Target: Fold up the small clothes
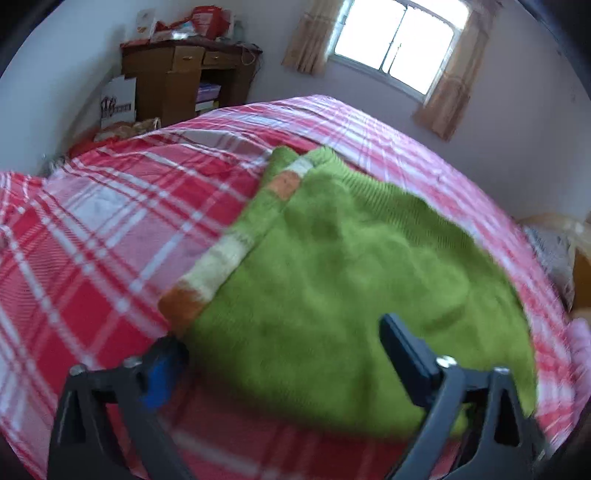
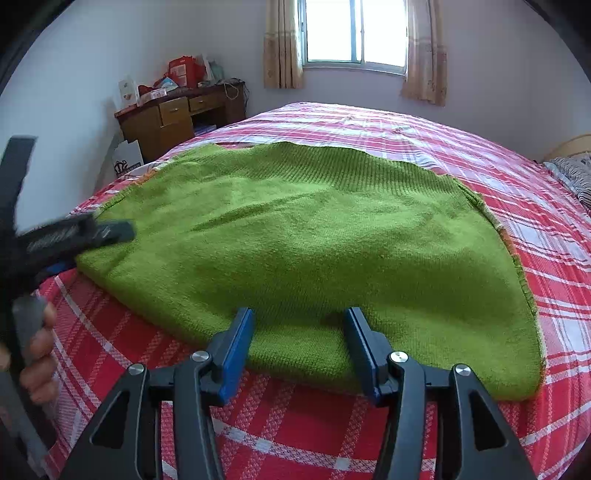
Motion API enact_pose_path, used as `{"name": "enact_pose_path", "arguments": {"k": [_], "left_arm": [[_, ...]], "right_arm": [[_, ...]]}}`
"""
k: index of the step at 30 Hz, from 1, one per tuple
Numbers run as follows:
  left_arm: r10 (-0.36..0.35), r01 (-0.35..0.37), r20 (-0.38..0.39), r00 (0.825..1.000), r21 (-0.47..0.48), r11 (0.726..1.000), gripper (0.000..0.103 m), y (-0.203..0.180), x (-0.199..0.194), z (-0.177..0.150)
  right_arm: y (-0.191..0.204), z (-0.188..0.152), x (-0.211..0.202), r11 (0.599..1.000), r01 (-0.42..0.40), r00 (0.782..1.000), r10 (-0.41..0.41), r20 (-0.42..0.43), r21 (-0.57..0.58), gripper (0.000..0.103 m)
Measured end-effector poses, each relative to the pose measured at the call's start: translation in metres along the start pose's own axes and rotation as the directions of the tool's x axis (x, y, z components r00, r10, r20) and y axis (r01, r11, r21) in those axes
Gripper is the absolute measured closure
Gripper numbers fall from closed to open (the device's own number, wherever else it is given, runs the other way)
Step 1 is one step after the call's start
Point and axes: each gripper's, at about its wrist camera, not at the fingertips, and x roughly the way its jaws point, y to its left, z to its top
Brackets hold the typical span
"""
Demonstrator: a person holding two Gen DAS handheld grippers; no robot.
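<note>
Knitwear is the only item being worked: one green sweater (image 2: 295, 236) is spread flat on the bed (image 2: 517, 206), over its red-and-white plaid cover, presumably so that straight folds can be made on a broad, soft surface. One sleeve (image 1: 229, 243), banded in cream and orange, is laid along the sweater's side edge in the left wrist view, which suggests the sleeve has been brought in as a first fold, though the blur of that picture leaves the exact lie uncertain.

Two grippers are counted. The right gripper (image 2: 299, 332) is held at the near hem with its jaws spread wide, the two blue pads resting on or just above the knit and nothing pinched between them; the placement seems chosen for taking hold of the hem. The left gripper (image 1: 280, 350) is likewise spread and empty, positioned at the near left corner of the sweater, by the sleeve's orange cuff. In the right wrist view it appears at the same corner (image 2: 92, 232).

One wooden desk (image 2: 177, 114) and one curtained window (image 2: 354, 33) are seen beyond the bed.
</note>
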Motion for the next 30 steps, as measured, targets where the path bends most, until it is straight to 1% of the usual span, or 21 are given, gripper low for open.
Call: {"name": "enact_pose_path", "arguments": {"k": [1,3,5,7,8,9,10,11,13,14,16,17,18,19,20,23,27,30], "left_arm": [[-0.021,0.021,0.011,1.0,-0.038,0.999,0.027,0.002,0.002,0.004],[-0.049,0.051,0.017,0.999,-0.092,0.994,0.054,0.008,0.002,0.005],[-0.032,0.036,0.037,0.999,-0.095,0.995,0.065,0.01,0.0,0.002],[-0.022,0.026,0.043,0.999,-0.092,0.995,0.067,0.013,-0.002,-0.002],[-0.034,0.039,0.047,0.998,-0.111,0.993,0.066,0.018,-0.003,-0.004],[-0.044,0.05,0.052,0.998,-0.129,0.99,0.063,0.021,-0.003,-0.003],[-0.056,0.064,0.055,0.997,-0.148,0.987,0.062,0.024,-0.003,-0.003],[-0.054,0.062,0.053,0.997,-0.155,0.986,0.062,0.024,-0.001,-0.001],[-0.043,0.05,0.05,0.998,-0.142,0.989,0.056,0.019,0.003,0.004],[-0.041,0.047,0.051,0.998,-0.14,0.989,0.052,0.018,0.004,0.005],[-0.032,0.04,0.056,0.998,-0.143,0.989,0.052,0.014,0.008,0.008],[-0.032,0.04,0.061,0.998,-0.138,0.99,0.054,0.013,0.01,0.009],[-0.031,0.039,0.063,0.998,-0.133,0.99,0.071,0.012,0.011,0.01],[-0.037,0.046,0.063,0.997,-0.133,0.99,0.08,0.012,0.011,0.011],[-0.055,0.064,0.063,0.996,-0.142,0.988,0.08,0.013,0.011,0.013],[-0.059,0.071,0.084,0.995,-0.141,0.987,0.082,0.013,0.004,0.011],[-0.03,0.039,0.104,0.994,-0.086,0.996,0.083,0.003,0.0,0.01],[-0.01,0.011,0.133,0.991,0.0,1.0,0.084,-0.015,-0.007,0.014]], "right_arm": [[0.0,0.0,0.0,1.0,0.001,1.0,-0.001,0.0,0.0,0.05],[0.001,0.001,0.0,1.0,0.007,1.0,-0.007,-0.008,-0.005,0.05],[0.001,0.006,0.0,1.0,-0.001,1.0,0.001,-0.027,0.001,0.05],[0.001,0.013,-0.004,0.997,-0.066,0.998,0.067,-0.019,0.047,0.05],[0.004,0.016,-0.005,0.993,-0.093,0.996,0.094,-0.008,0.066,0.05],[0.009,0.019,-0.006,0.992,-0.111,0.994,0.112,-0.004,0.066,0.05],[0.015,0.021,-0.004,0.99,-0.126,0.992,0.127,-0.003,0.057,0.05],[0.021,0.021,-0.002,0.99,-0.135,0.991,0.135,-0.004,0.043,0.05],[0.035,0.018,0.006,0.99,-0.138,0.99,0.138,-0.022,0.001,0.05],[0.04,0.015,0.012,0.992,-0.127,0.991,0.126,-0.037,-0.018,0.05],[0.046,0.012,0.012,0.994,-0.094,0.995,0.092,-0.03,-0.049,0.049],[0.046,0.012,0.012,0.995,-0.091,0.996,0.089,-0.031,-0.051,0.049],[0.046,0.011,0.013,0.994,-0.094,0.995,0.093,-0.029,-0.048,0.049],[0.044,0.01,0.013,0.994,-0.1,0.995,0.099,-0.025,-0.042,0.049],[0.044,0.01,0.013,0.994,-0.106,0.994,0.105,-0.022,-0.037,0.049],[0.041,0.009,0.013,0.992,-0.123,0.992,0.122,-0.016,-0.022,0.048],[0.037,0.007,0.011,0.99,-0.144,0.99,0.144,0.002,0.004,0.048],[0.028,0.006,0.008,0.983,-0.175,0.984,0.174,0.029,0.054,0.048]]}}
